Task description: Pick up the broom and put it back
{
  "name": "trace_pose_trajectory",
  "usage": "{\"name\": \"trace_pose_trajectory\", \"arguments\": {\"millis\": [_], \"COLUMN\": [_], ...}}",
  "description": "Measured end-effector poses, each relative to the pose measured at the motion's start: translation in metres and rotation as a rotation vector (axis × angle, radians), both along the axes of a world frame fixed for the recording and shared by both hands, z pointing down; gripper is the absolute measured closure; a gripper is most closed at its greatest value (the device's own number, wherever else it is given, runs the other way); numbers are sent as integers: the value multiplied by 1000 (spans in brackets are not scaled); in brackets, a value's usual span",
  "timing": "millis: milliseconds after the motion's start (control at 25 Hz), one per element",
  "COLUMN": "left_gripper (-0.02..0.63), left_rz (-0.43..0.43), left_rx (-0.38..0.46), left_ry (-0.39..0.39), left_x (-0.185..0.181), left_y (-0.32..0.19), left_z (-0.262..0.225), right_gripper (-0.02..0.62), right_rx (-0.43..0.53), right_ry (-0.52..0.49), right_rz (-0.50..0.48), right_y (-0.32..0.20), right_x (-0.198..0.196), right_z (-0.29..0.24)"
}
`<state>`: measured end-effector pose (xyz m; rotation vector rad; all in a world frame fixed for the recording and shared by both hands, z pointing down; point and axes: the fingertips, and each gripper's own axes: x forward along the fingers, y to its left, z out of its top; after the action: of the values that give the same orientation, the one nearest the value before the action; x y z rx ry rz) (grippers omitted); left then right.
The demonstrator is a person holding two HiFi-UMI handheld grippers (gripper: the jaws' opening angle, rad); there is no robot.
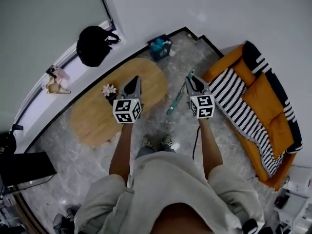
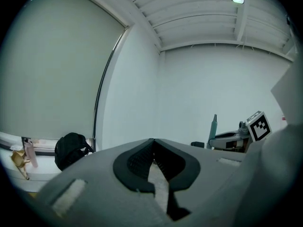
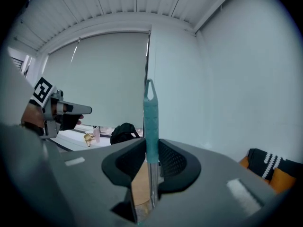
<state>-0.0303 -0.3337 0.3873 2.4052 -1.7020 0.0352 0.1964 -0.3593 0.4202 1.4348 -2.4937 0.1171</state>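
Note:
The broom (image 1: pixel 174 104) has a teal grip and a thin metal shaft, and it hangs below my right gripper (image 1: pixel 191 78) toward the marble floor. In the right gripper view the jaws are shut on the broom handle (image 3: pixel 150 115), which stands upright between the pads with its looped end above them. My left gripper (image 1: pixel 135 79) is held level beside it over the oval table, shut with nothing in it; its pads meet at the tip (image 2: pixel 153 141). The left gripper view also shows the right gripper (image 2: pixel 226 137) with the handle's tip (image 2: pixel 214 126) sticking up.
An oval wooden table (image 1: pixel 95 118) with a small flower pot (image 1: pixel 109 90) lies ahead on the left. A black bag (image 1: pixel 92 45) rests on the window ledge. A blue basket (image 1: pixel 160 47) stands by the wall. An orange sofa with a striped blanket (image 1: pixel 243 106) fills the right.

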Motion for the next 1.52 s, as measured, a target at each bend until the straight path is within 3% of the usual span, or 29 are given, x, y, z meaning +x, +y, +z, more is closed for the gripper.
{"name": "trace_pose_trajectory", "arguments": {"millis": [240,840,1240,1520], "left_gripper": [606,606,605,606], "left_rz": [-107,-281,-447,-570], "left_rx": [0,-4,-40,-72], "left_ry": [6,36,47,45], "left_x": [-31,-138,-207,-228], "left_y": [32,156,263,313], "left_z": [-3,4,23,38], "right_gripper": [509,509,509,509], "right_rx": [-21,-72,-98,-128], "right_ry": [13,15,42,40], "right_rz": [-73,-254,-449,-560], "right_y": [16,118,188,217], "right_x": [-18,-136,-232,-270], "right_z": [7,23,38,56]}}
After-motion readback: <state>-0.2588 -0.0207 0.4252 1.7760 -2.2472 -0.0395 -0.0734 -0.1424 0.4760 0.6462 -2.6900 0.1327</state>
